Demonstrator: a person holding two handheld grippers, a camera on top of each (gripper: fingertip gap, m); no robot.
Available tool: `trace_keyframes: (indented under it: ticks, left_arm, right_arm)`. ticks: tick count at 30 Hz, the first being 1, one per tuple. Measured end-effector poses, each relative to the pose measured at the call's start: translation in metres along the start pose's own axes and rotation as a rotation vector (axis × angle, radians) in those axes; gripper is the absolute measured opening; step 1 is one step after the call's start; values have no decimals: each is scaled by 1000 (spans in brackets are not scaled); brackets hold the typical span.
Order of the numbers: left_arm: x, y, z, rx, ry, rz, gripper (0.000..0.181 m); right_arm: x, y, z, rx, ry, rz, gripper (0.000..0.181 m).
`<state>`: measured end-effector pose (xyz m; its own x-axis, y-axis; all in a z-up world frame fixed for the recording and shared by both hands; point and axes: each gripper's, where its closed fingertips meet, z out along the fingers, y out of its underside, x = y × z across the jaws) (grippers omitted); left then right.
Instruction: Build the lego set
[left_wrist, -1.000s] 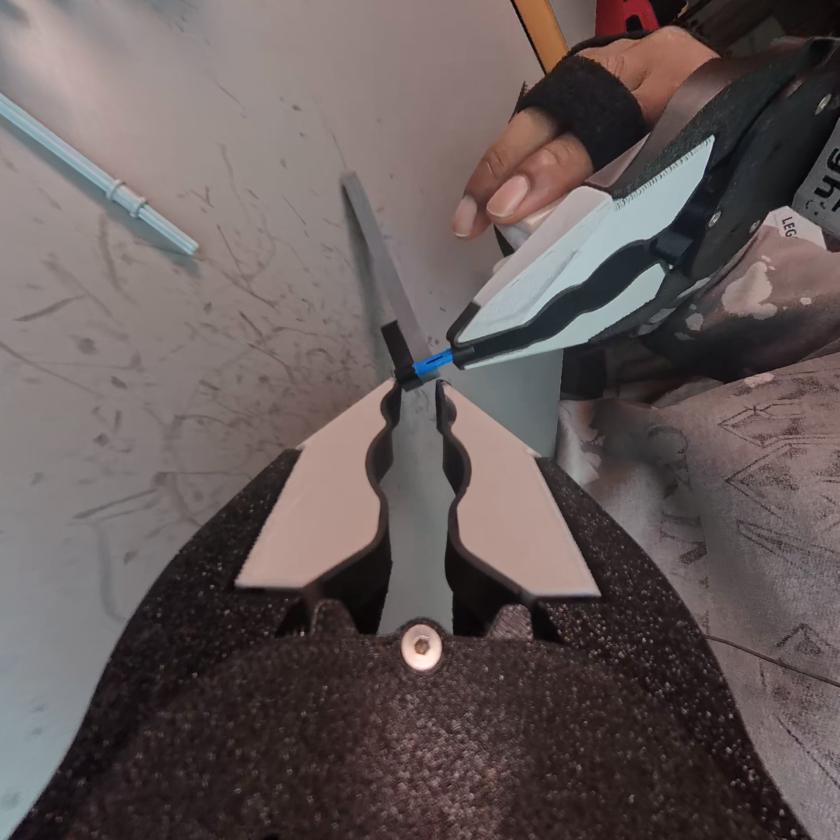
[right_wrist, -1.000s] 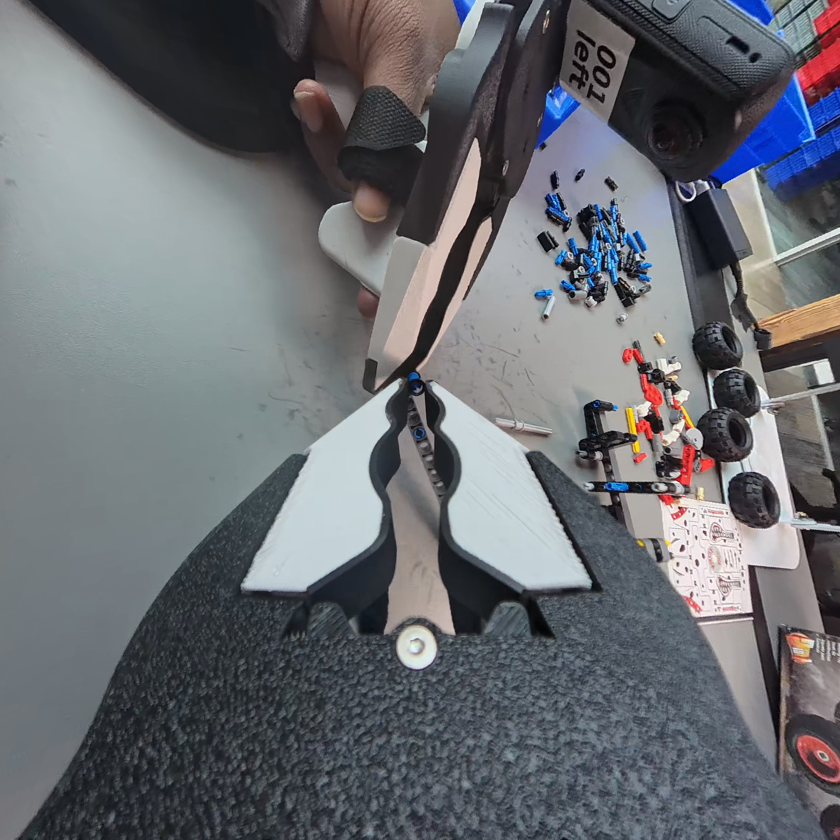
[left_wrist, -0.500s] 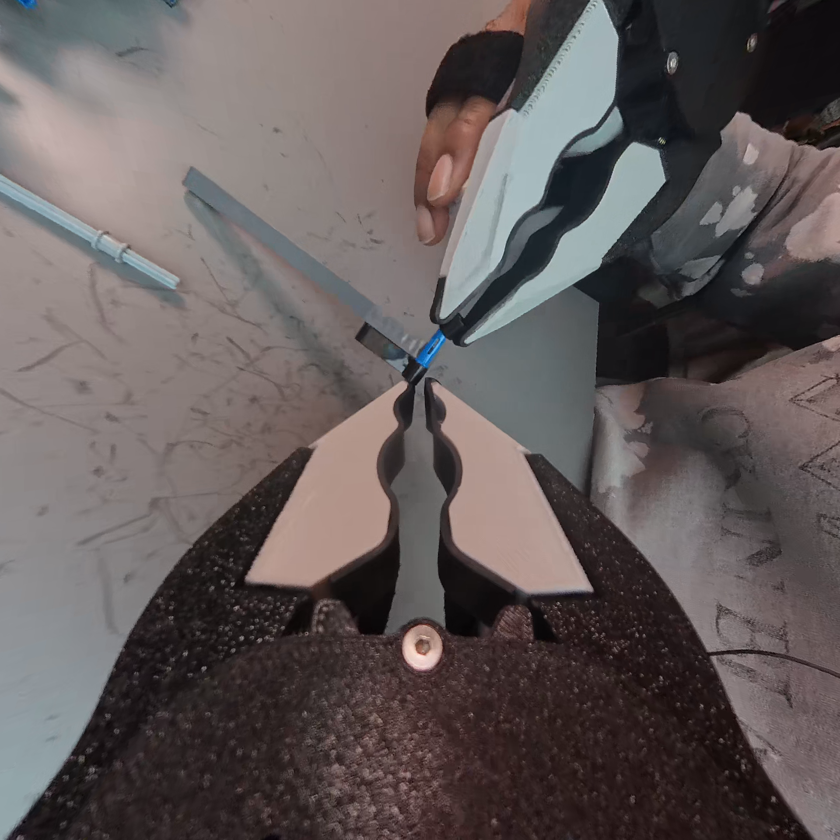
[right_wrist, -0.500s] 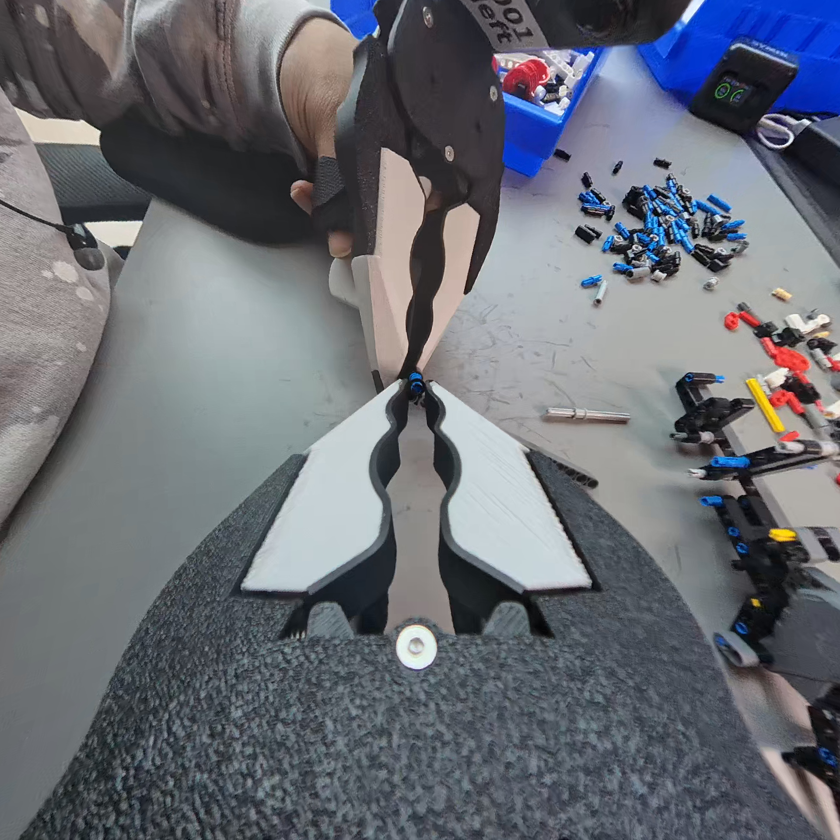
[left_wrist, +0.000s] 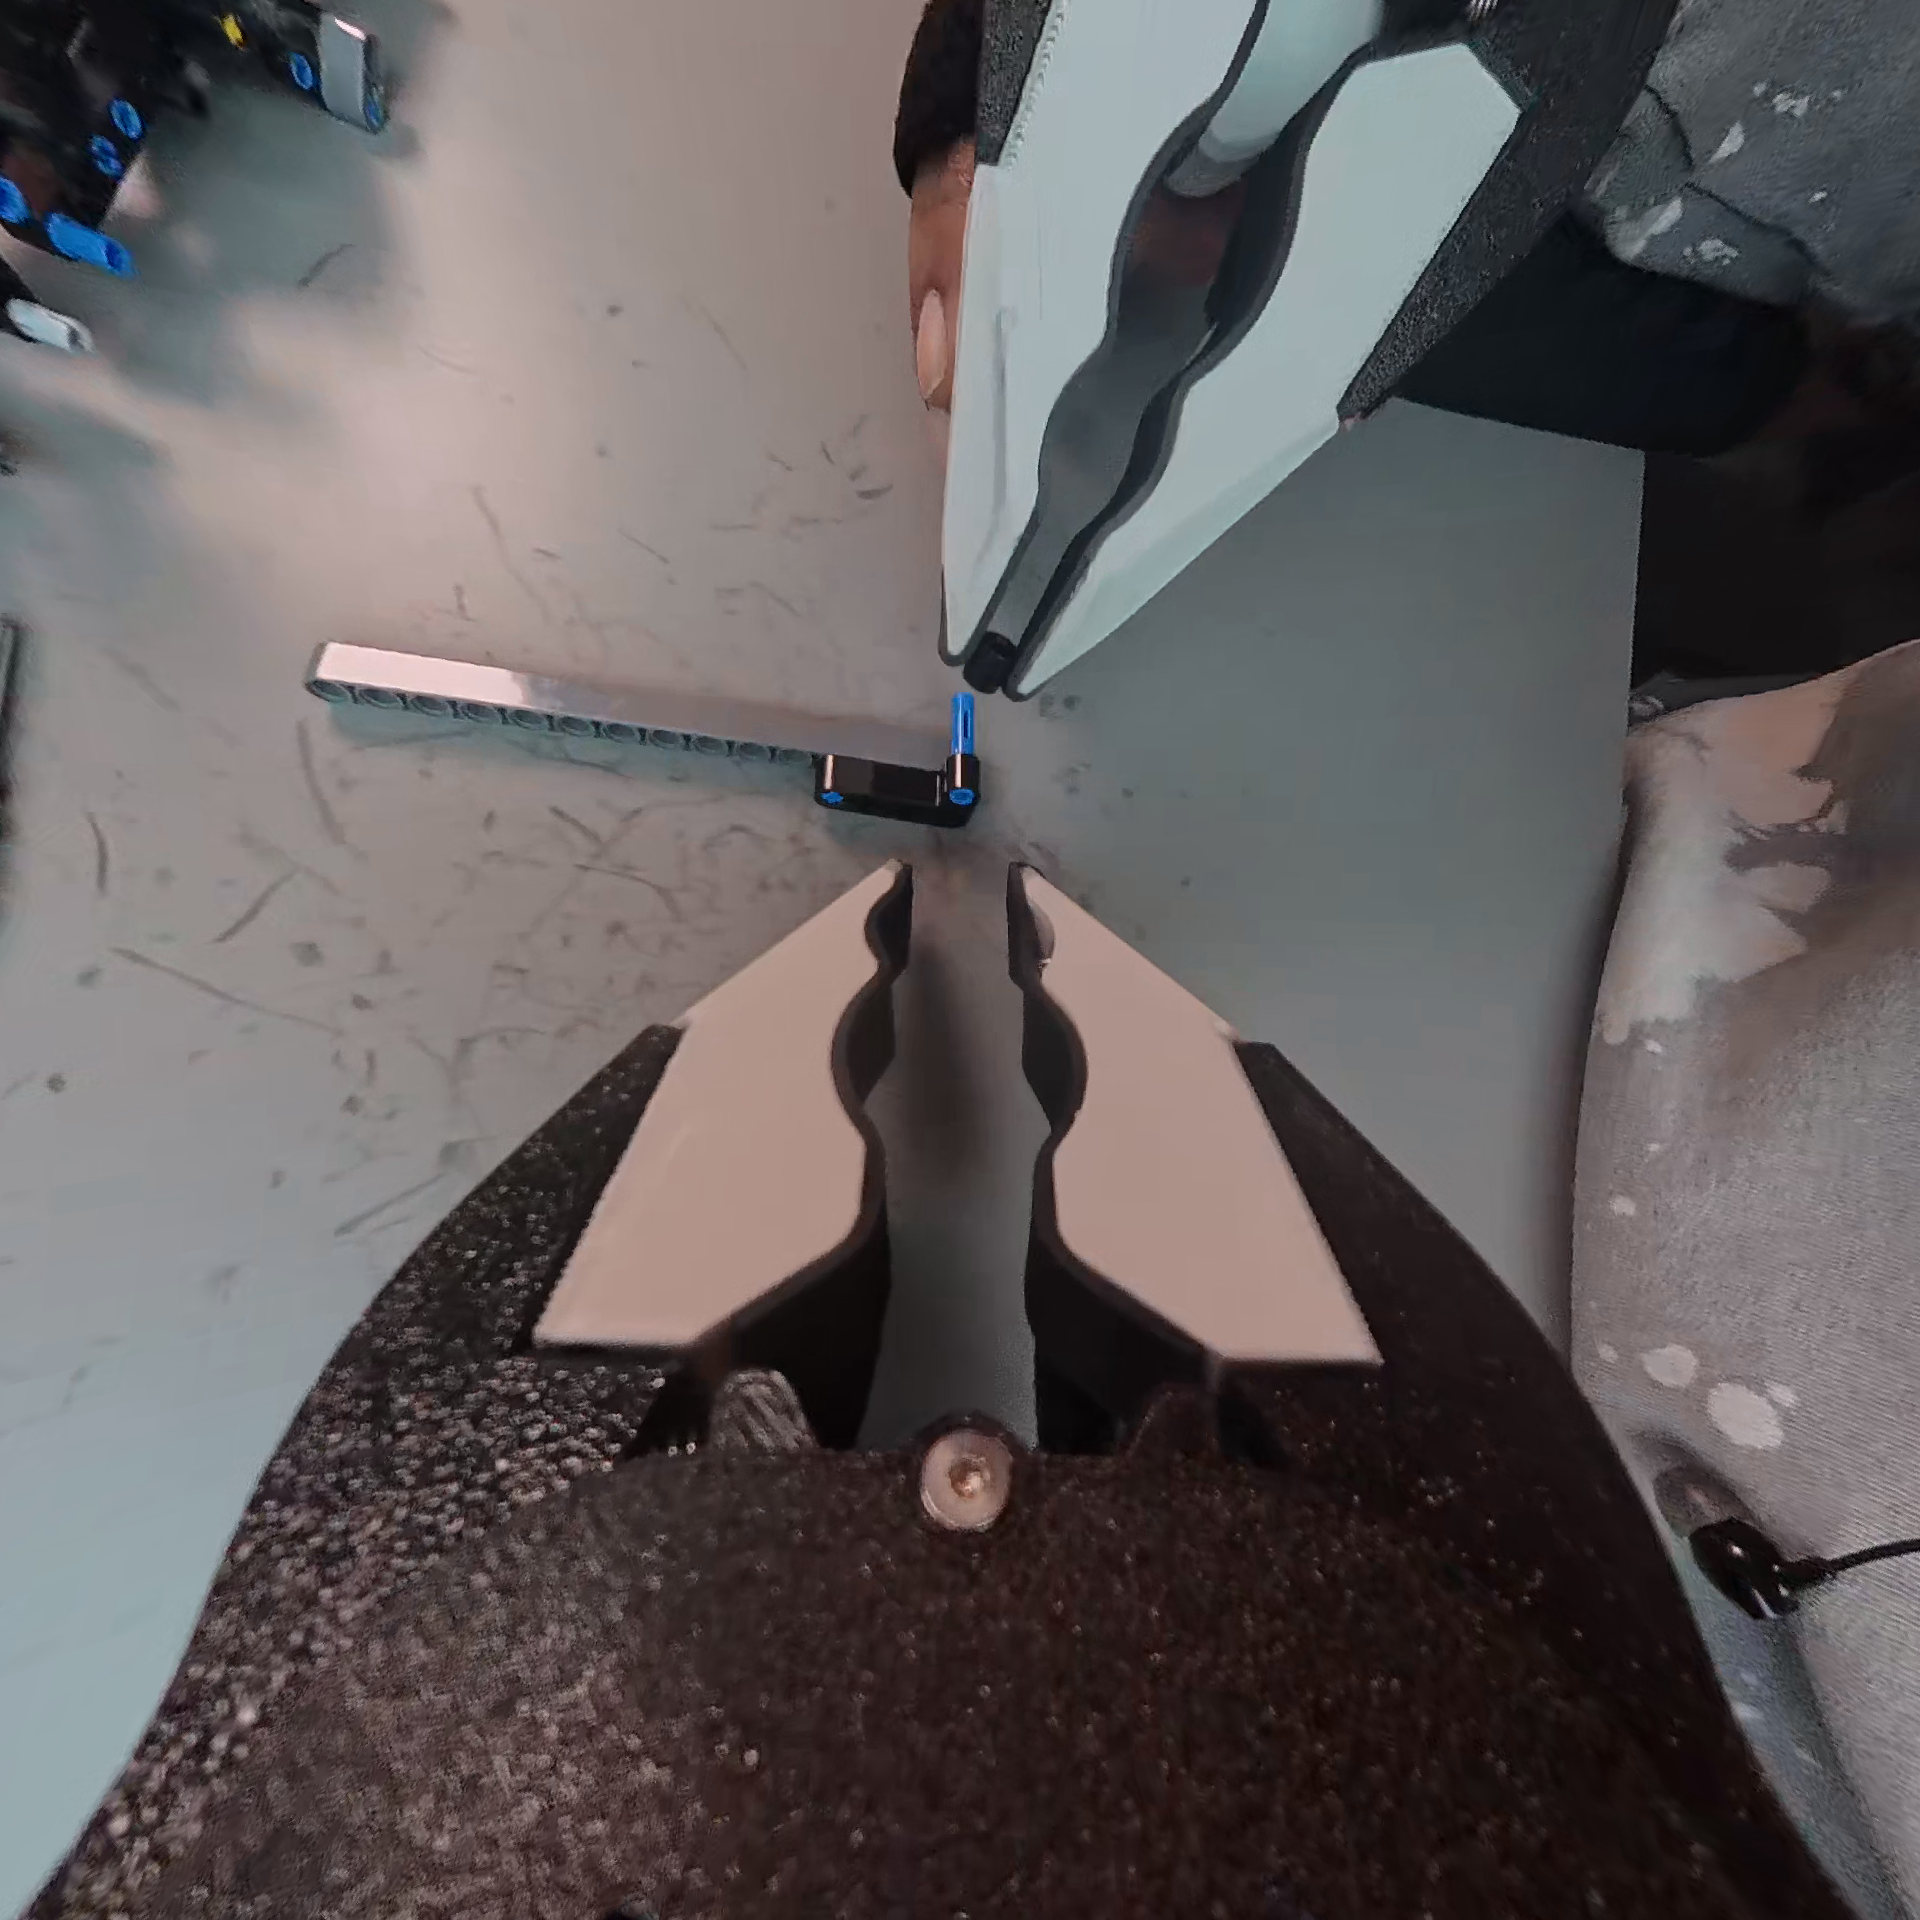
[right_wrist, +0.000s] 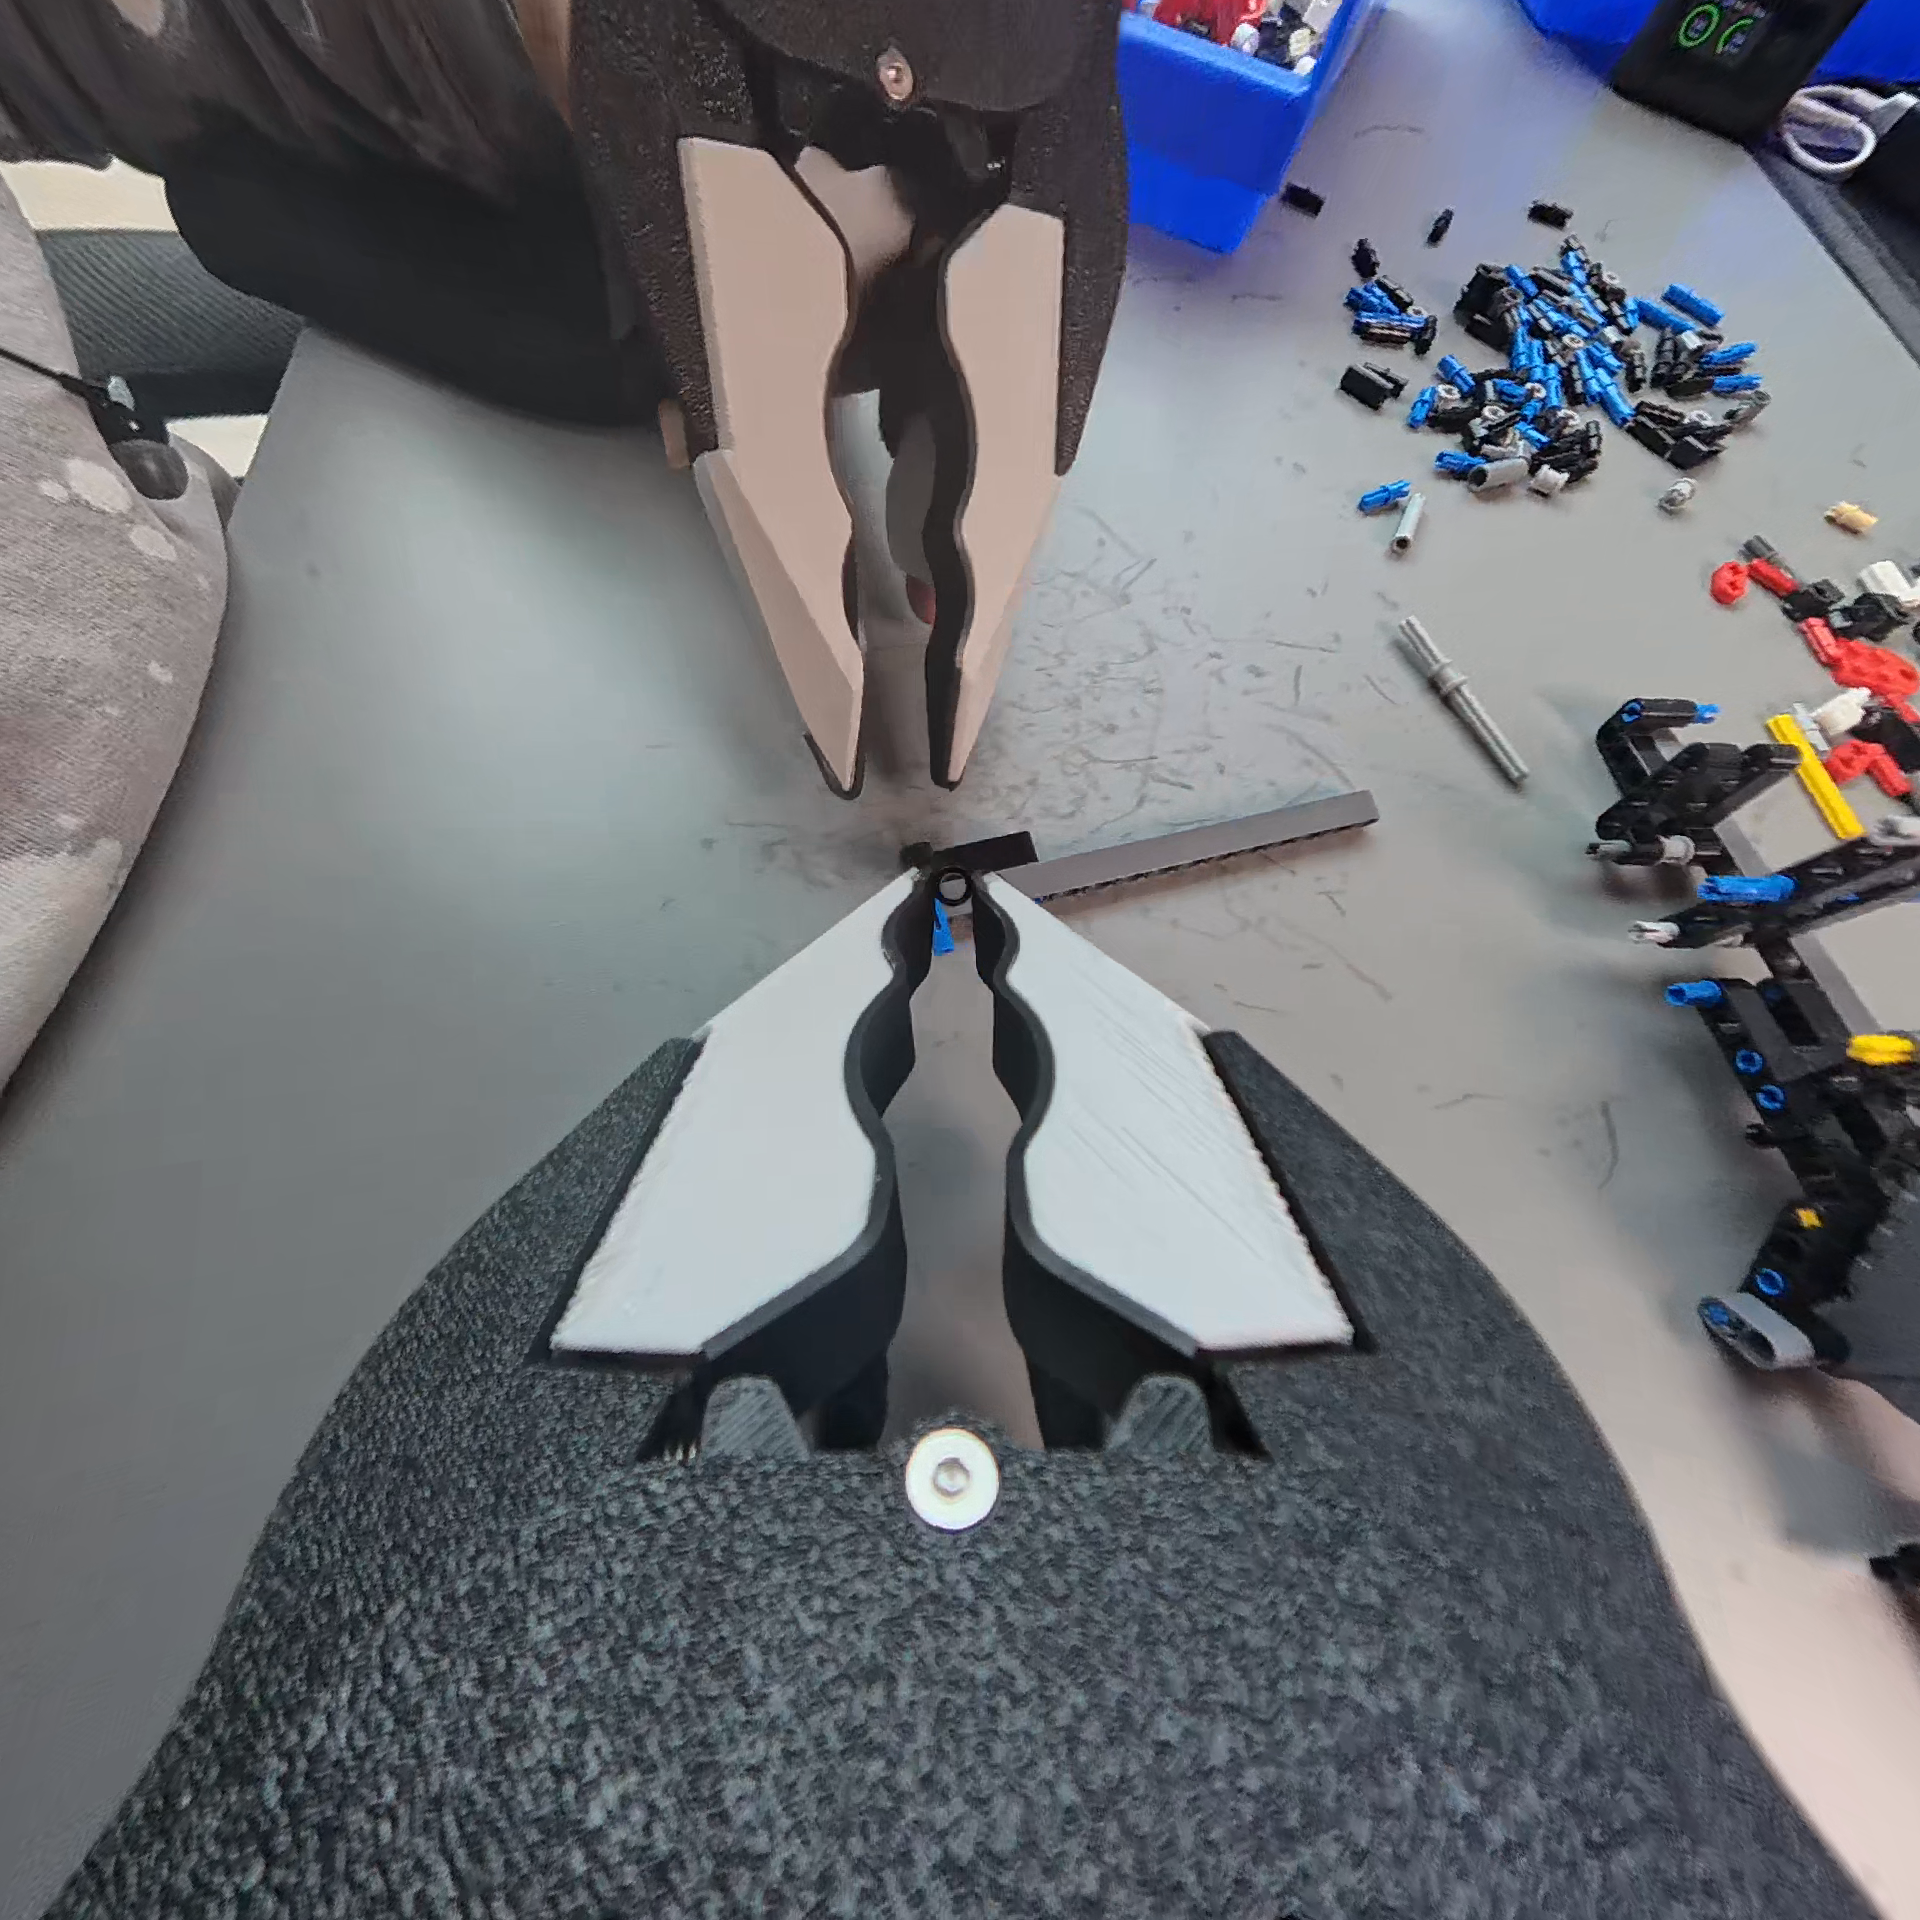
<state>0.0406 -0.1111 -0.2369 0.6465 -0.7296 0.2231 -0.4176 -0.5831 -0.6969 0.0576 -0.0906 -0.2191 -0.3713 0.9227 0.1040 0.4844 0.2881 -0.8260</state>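
Note:
A long grey beam (left_wrist: 582, 707) lies flat on the grey table, with a short black connector (left_wrist: 883, 787) on its near end and a blue pin (left_wrist: 963, 717) standing up from it. My left gripper (left_wrist: 961, 871) is open and empty, its tips just short of the connector. My right gripper (left_wrist: 987, 665) hangs just above the blue pin. In the right wrist view it (right_wrist: 949, 885) is shut on a small black ring piece (right_wrist: 953, 886). The beam (right_wrist: 1195, 844) and the left gripper (right_wrist: 896, 777) show beyond it.
A pile of blue and black pins (right_wrist: 1558, 364), a blue bin (right_wrist: 1216, 135), a grey axle (right_wrist: 1460, 696), loose red, white and yellow parts (right_wrist: 1860, 665) and a part-built black frame (right_wrist: 1766, 935) lie to the right. The person's lap (left_wrist: 1766, 1039) is at the table edge. Left tips to right tips: about 4 cm.
My left gripper has opened and let go of the connector; the beam now lies on the table. My right gripper has come off the blue pin. Both have drawn back.

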Motion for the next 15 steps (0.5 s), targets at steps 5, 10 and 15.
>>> trace_keyframes:
  ticks: [5,10,15]
  left_arm:
    - [4,-17,4,52,-82,153,27]
    - [-1,-13,16,-16,-151,231,23]
    - [-5,-14,20,-10,-189,256,10]
  right_arm:
    - [15,-13,-20,146,12,121,7]
    - [26,-19,-34,239,40,169,7]
    - [23,-21,-37,262,34,159,7]
